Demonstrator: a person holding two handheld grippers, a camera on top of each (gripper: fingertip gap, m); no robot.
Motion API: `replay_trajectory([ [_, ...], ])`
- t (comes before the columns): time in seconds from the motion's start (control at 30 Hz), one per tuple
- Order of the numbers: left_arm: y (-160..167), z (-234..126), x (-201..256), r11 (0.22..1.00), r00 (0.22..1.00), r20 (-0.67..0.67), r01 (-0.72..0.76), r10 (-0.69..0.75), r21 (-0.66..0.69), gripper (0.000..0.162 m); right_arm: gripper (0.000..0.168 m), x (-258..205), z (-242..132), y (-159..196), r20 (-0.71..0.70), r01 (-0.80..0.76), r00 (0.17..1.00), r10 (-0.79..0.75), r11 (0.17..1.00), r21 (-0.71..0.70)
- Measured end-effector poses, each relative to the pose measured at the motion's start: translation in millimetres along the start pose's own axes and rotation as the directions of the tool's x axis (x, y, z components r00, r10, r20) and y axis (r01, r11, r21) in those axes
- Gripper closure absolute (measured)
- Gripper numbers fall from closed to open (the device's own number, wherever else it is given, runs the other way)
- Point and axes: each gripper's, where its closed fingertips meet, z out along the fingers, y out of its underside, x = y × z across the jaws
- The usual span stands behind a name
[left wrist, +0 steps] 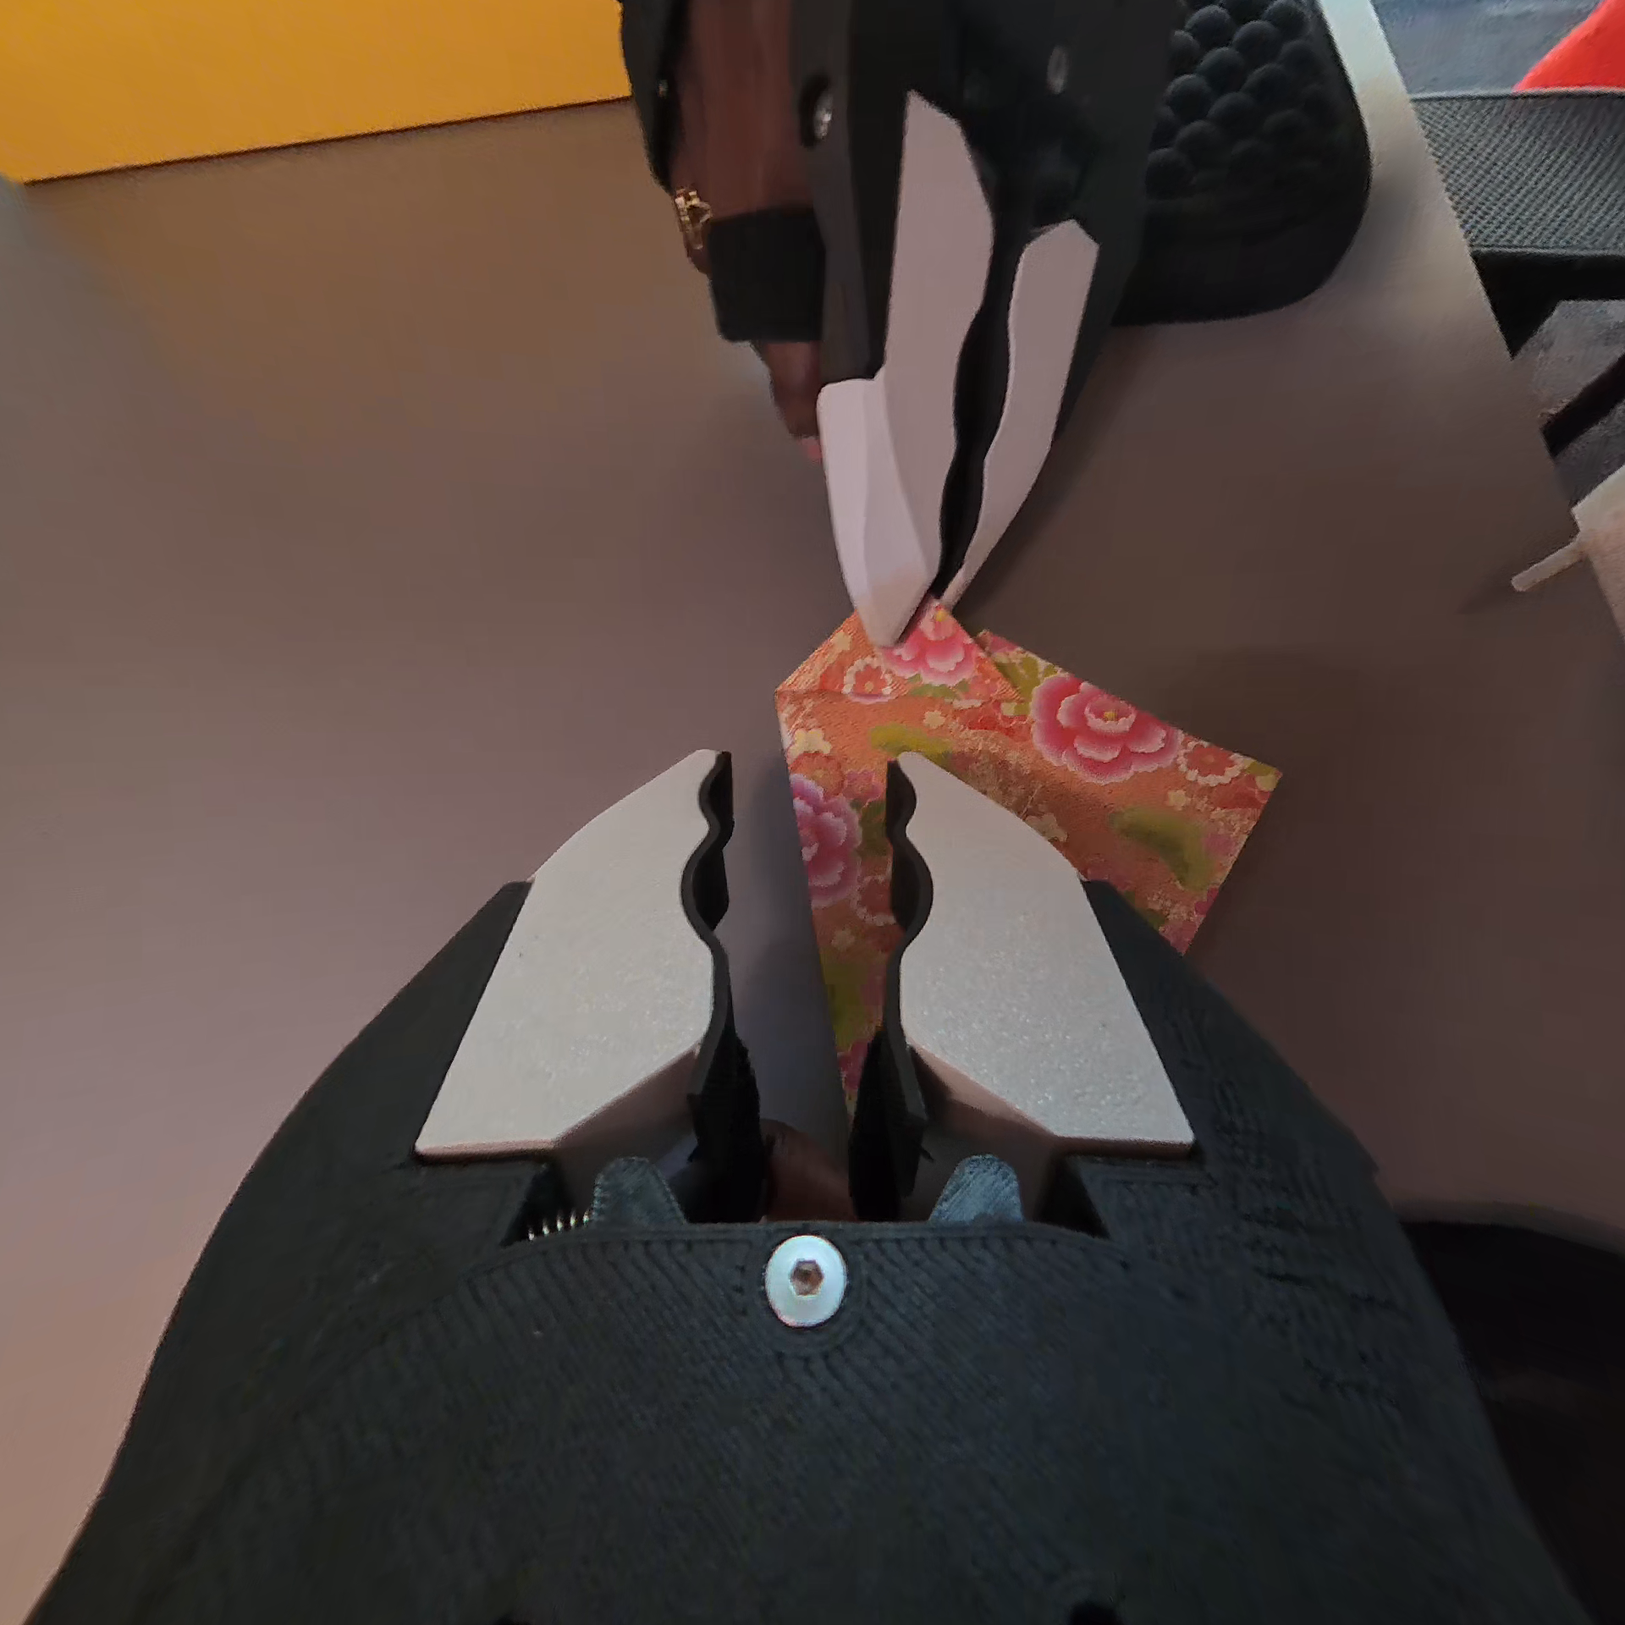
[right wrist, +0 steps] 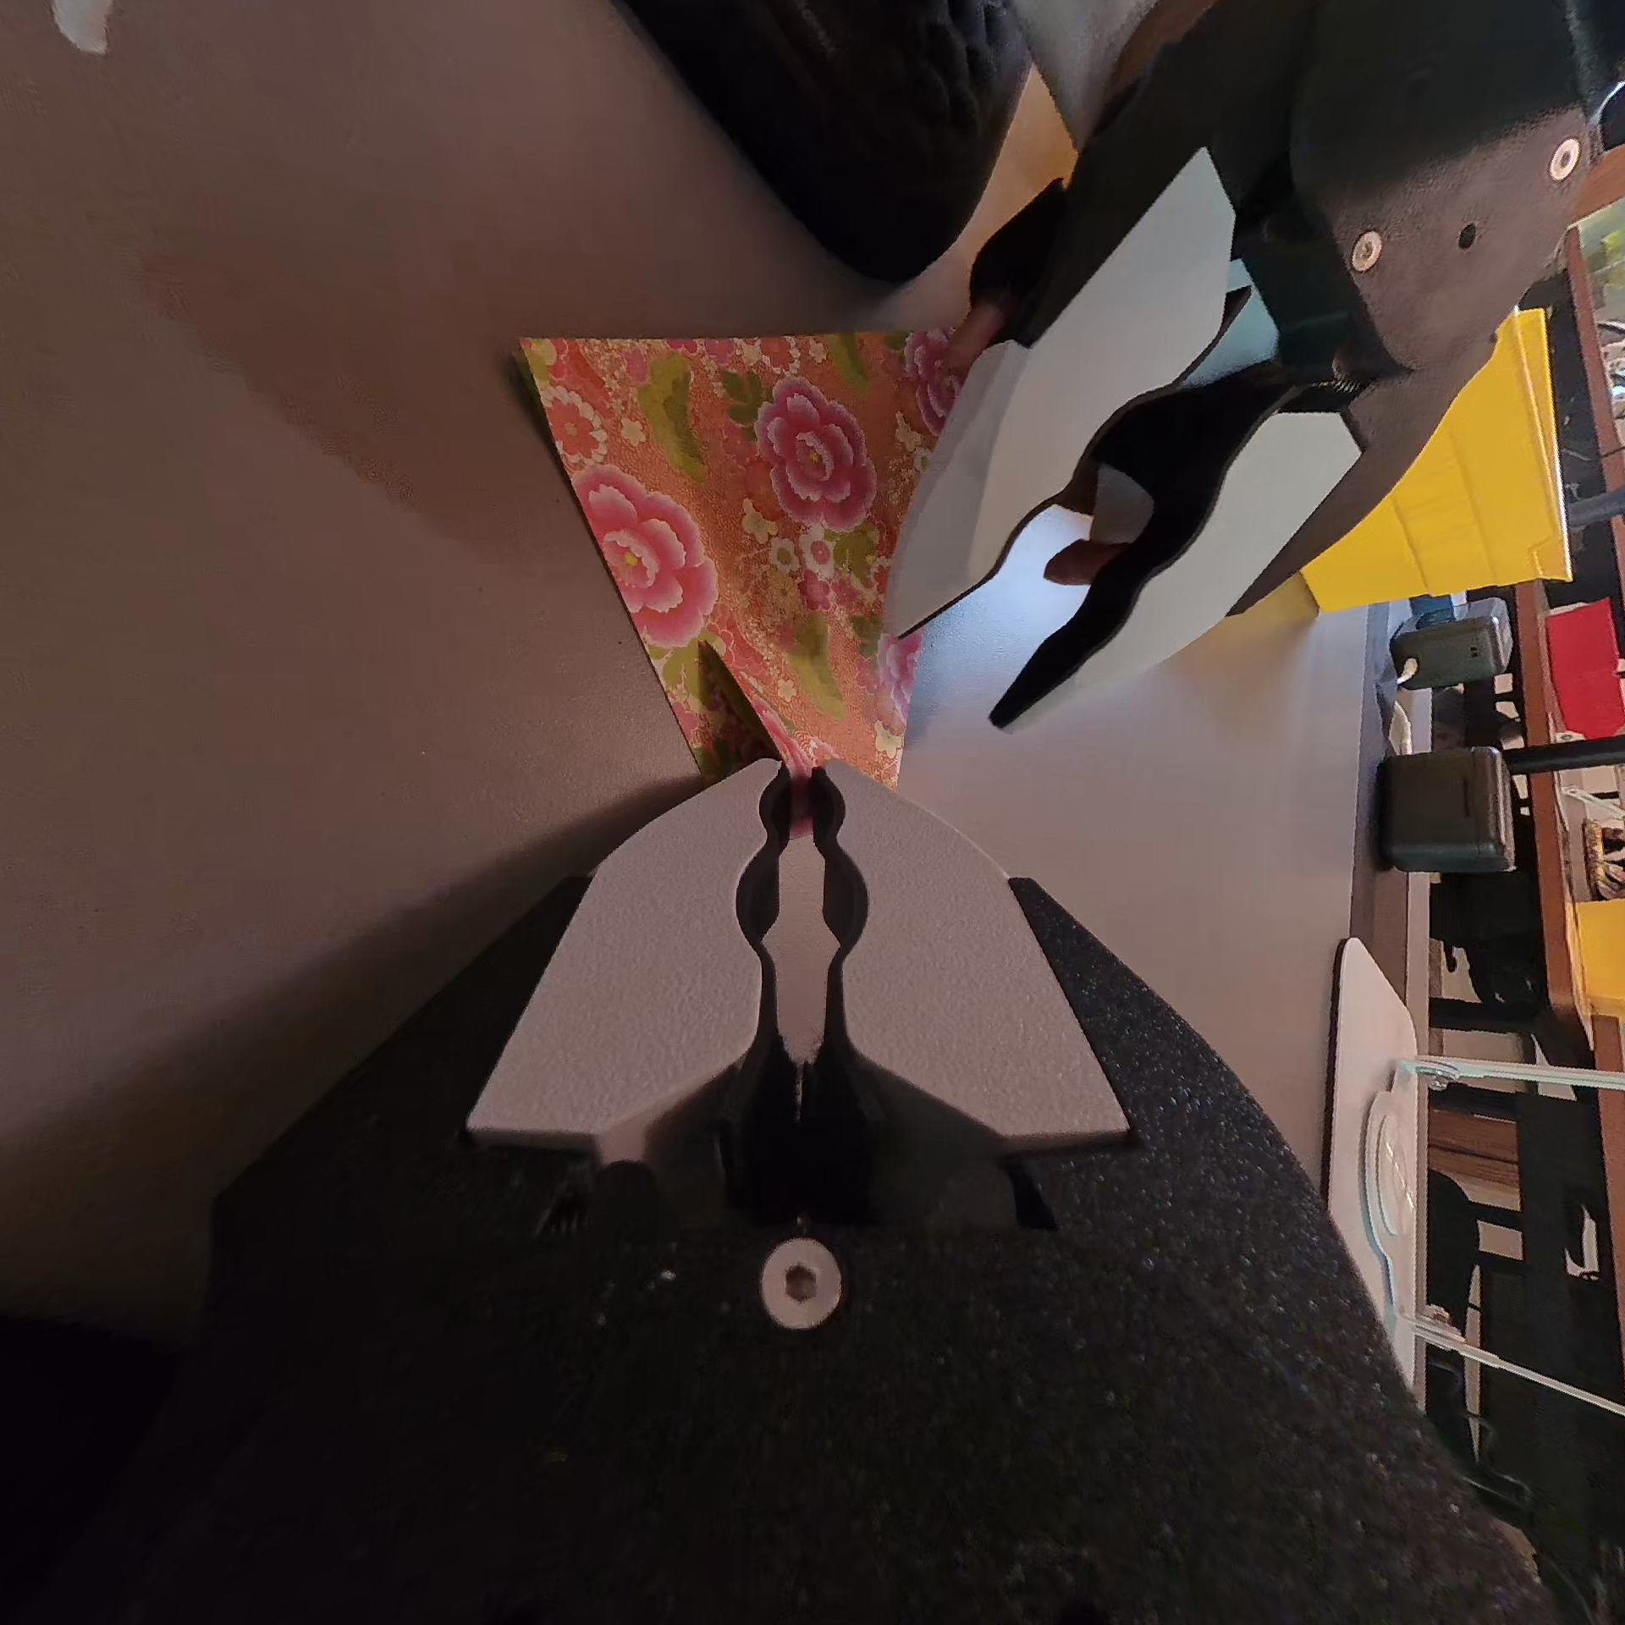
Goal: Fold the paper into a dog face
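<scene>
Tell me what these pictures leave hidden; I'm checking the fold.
- Left wrist view: the floral paper's near corner is hidden behind the left tool.
- Right wrist view: the corner pinched by the right tool is covered by its fingers.
- Both views: the paper's underside is unseen.

Grey table (left wrist: 352,528), yellow bin (right wrist: 1477,492) beyond, cluttered wooden shelves (right wrist: 1548,791) behind.

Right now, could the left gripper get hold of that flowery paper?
Probably yes. The left gripper is open and hangs just over the near part of the flowered paper, with nothing between them. The right gripper pinches only the far corner, so the near edge looks free.
</scene>
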Motion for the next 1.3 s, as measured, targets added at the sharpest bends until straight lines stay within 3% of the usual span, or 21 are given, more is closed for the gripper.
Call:
replay_trajectory([
  [0.13,-11.4,11.1,4.6,1.0,1.0,-0.009,-0.015,0.015,0.014,0.138,0.164,0.2,0.4,0.1,0.001,-0.003,1.0,0.003,1.0,0.004],
  [0.37,2.6,19.9,5.6,0.997,1.0,-0.01,-0.022,0.021,-0.077,0.145,0.164,0.3,1.0,0.3,-0.003,-0.003,1.0,0.003,1.0,0.009],
  [1.3,4.2,19.4,4.6,0.998,1.0,-0.005,-0.002,0.002,-0.069,0.146,0.164,0.5,-0.7,1.7,0.004,-0.05,0.999,0.05,0.999,0.021],
])
